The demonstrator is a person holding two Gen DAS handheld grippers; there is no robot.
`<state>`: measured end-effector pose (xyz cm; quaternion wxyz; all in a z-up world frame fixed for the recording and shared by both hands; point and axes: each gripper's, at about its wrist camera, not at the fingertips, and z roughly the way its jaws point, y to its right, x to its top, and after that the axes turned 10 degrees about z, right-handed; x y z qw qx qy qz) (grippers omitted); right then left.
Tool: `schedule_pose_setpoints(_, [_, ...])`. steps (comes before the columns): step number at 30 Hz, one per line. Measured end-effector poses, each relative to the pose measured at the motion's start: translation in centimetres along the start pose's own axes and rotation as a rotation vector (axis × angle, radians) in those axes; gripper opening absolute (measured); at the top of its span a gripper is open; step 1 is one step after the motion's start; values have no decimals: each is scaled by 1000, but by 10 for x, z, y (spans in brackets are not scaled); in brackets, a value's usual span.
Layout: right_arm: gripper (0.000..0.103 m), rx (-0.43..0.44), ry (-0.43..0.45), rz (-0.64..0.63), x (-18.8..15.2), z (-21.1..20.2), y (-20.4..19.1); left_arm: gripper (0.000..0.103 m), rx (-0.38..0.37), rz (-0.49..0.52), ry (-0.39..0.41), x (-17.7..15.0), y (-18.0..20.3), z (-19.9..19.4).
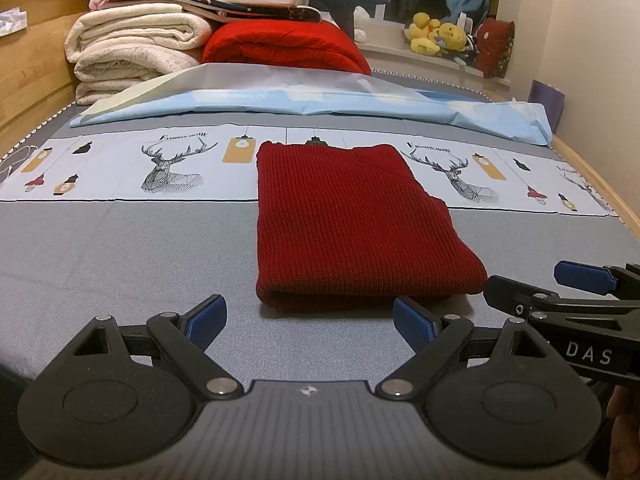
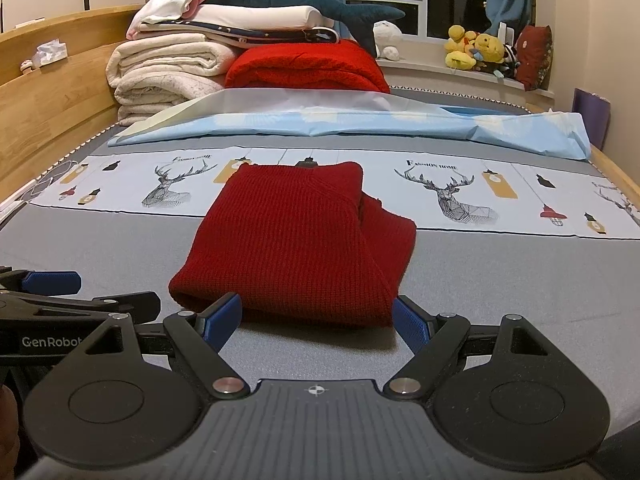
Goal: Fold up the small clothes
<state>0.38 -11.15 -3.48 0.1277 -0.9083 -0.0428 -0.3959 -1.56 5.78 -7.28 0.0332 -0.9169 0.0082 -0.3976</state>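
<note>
Two hand-held grippers with black arms and blue fingertip pads hover side by side over the near part of a bed, both tilted down toward a dark red knitted garment [image 1: 352,224] folded into a thick rectangle. The garment lies flat on the grey bedsheet [image 1: 120,264], about midway between the bed's left and right edges, with its far end reaching onto the white printed band with deer drawings [image 1: 172,168]. The left gripper [image 1: 310,322] has its jaws spread wide and holds nothing; the garment's near fold lies just ahead of its pads, toward the right one. The right gripper [image 2: 318,318] is likewise wide apart and empty, its blue pads flanking the near fold of the garment without pressing on it. Toward the far end of the bed lie a pale blue sheet [image 1: 320,100], a rolled bright red blanket [image 1: 284,46] and a stack of cream folded quilts [image 1: 136,40] against the wooden side rail [image 1: 28,80].
</note>
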Motion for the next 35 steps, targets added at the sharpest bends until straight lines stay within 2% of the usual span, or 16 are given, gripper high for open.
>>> schedule_pose_setpoints(35, [83, -10, 0, -4, -2, 2, -1, 93, -9, -15, -1, 0, 0, 1])
